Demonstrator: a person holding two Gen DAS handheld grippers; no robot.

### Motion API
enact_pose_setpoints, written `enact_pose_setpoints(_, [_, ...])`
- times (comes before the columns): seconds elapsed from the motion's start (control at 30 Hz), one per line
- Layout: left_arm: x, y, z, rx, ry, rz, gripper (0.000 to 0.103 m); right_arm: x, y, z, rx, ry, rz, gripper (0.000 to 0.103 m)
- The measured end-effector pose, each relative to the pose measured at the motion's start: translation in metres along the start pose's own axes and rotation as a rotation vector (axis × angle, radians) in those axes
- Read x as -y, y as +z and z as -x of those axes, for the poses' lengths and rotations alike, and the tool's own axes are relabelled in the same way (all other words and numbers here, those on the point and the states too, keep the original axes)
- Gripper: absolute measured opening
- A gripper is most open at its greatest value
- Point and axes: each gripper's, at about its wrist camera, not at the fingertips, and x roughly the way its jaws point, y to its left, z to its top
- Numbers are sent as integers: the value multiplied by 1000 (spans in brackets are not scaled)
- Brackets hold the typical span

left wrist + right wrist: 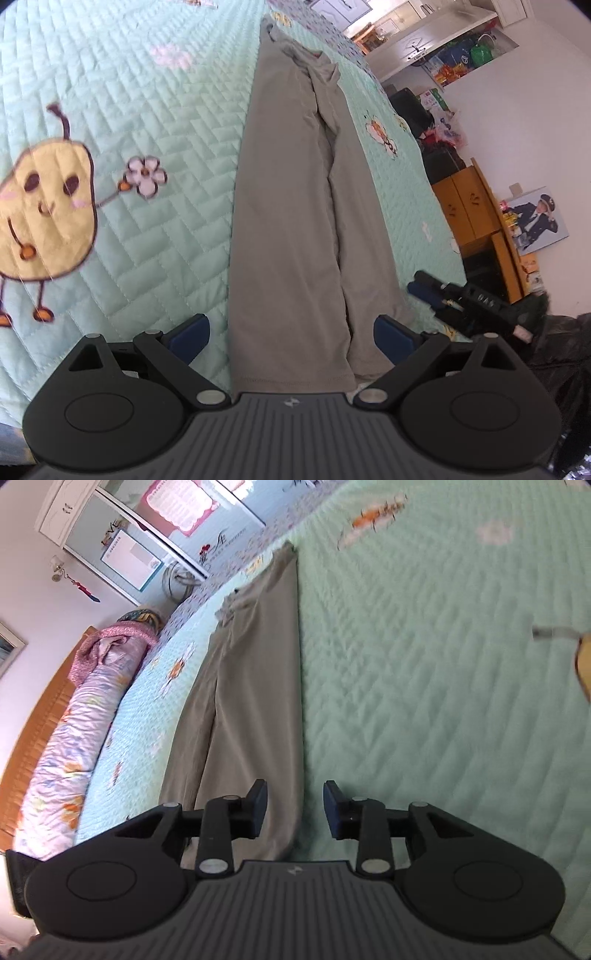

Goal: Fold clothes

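The grey long-sleeved garment (288, 229) lies as a long narrow strip on the mint quilted bedspread (147, 92), running from 6 o'clock at its hem up toward 12 o'clock in the left wrist view, with one sleeve folded lengthwise along its 3 o'clock side. The left gripper (291, 338) hovers over the hem, jaws spread wide and holding nothing. The right gripper (295, 808) sits at the strip's straight edge (299, 686), jaws partly parted with no cloth pinched; it appears at 4 o'clock in the left view. The next fold likely needs both hem corners lifted together. If either jaw catches only the top layer, the folded sleeve could slide out and the strip open up; an uneven lift would skew the fold.
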Motion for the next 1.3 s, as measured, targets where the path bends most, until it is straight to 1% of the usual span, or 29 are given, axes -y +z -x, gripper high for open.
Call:
enact_pose_setpoints(0.07, [5,2,4,27,-1,-13,98,-16,7,-3,31,-8,68,36])
enact_pose_setpoints(0.13, [11,4,5,34,-11,-40,98,-26,14,-11,37,37,77,36])
enact_pose_setpoints(0.17, [14,5,4,36,-16,-53,98,-26,16,-18,19,74,58,36])
enact_pose_setpoints(0.2, [16,6,1,27,-13,-69,98,-21,16,-27,-26,126,19,38])
enact_pose_setpoints(0.23, [16,5,-4,9,-2,-70,98,-16,15,-37,-72,177,-21,43])
enact_pose_setpoints(0.27, [15,4,-8,-9,10,-71,98,-12,12,-46,-111,190,-44,44])
enact_pose_setpoints(0.3, [15,3,-13,-27,21,-72,98,-7,7,-53,-142,140,-41,38])
enact_pose_setpoints(0.33, [12,1,-16,-44,28,-63,98,-4,3,-57,-156,109,-41,31])
enact_pose_setpoints(0.37, [9,-1,-18,-46,26,-58,98,-2,2,-53,-143,109,-47,31])
enact_pose_setpoints(0.4, [6,-3,-17,-38,16,-58,99,-2,2,-49,-135,104,-53,32])
enact_pose_setpoints(0.43, [4,-3,-17,-34,6,-56,99,-7,3,-44,-130,93,-43,35])
enact_pose_setpoints(0.47, [2,-2,-17,-35,-2,-47,99,-16,4,-37,-113,92,1,36])
enact_pose_setpoints(0.5, [-2,-2,-17,-33,-12,-32,99,-22,4,-32,-104,119,28,38])
enact_pose_setpoints(0.57, [-7,-1,-17,-28,-31,1,99,-23,2,-31,-121,228,-9,46])
enact_pose_setpoints(0.6, [-9,-1,-16,-24,-40,15,99,-21,0,-34,-147,274,-30,52])
enact_pose_setpoints(0.63, [-11,-1,-16,-20,-49,27,99,-18,-5,-44,-197,264,-40,52])
enact_pose_setpoints(0.67, [-11,-1,-15,-17,-55,39,99,-17,-10,-51,-222,195,-18,46])
enact_pose_setpoints(0.7, [-11,-2,-13,-13,-56,49,99,-16,-14,-52,-213,131,10,22])
enact_pose_setpoints(0.73, [-10,-3,-10,-1,-51,57,99,-16,-15,-50,-205,99,15,26])
enact_pose_setpoints(0.8, [-7,-5,-3,30,-43,65,99,-17,-11,-37,-187,162,-28,36])
enact_pose_setpoints(0.87, [-2,-5,5,67,-54,51,99,-23,-6,-25,-147,219,0,44])
enact_pose_setpoints(0.9, [2,-5,8,82,-63,38,99,-22,-6,-26,-150,230,6,53])
enact_pose_setpoints(0.93, [7,-3,9,89,-65,21,99,-18,-9,-33,-183,225,2,60])
enact_pose_setpoints(0.97, [12,-2,9,95,-67,5,99,-14,-12,-40,-216,220,-2,62])
enact_pose_setpoints(1.0, [17,-1,8,92,-64,-12,99,-10,-16,-46,-237,199,3,54])
enact_pose_setpoints(1.03, [20,-1,8,89,-63,-24,99,-7,-18,-48,-234,172,14,46])
enact_pose_setpoints(1.13, [22,-3,4,73,-65,-34,99,-10,-9,-38,-201,183,1,48])
enact_pose_setpoints(1.23, [14,-2,-2,56,-56,2,99,-20,11,-33,-122,211,9,48])
enact_pose_setpoints(1.3, [9,0,-3,46,-52,22,99,-20,28,-42,-84,221,-44,48])
